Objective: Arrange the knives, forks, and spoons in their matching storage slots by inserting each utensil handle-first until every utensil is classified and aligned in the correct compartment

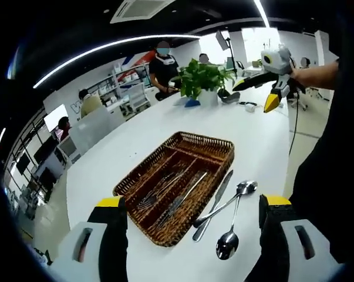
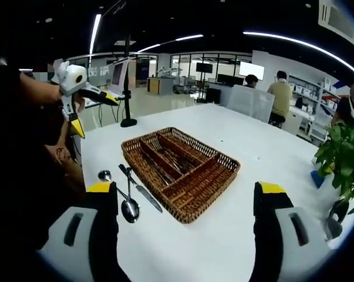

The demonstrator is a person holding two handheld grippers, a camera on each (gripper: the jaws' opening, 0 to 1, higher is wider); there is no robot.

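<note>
Utensils beside tray, table edge near

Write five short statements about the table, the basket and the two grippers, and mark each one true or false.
1. The wicker basket stands on the white table. True.
2. Two spoons and a knife lie on the table beside the basket. True.
3. The basket holds no utensils yet. False: forks and knives already lie in its compartments.
4. The left gripper is shut on a spoon. False: its jaws stand wide apart with nothing between them.
5. The right gripper is open, with the basket ahead of it. True.
</note>
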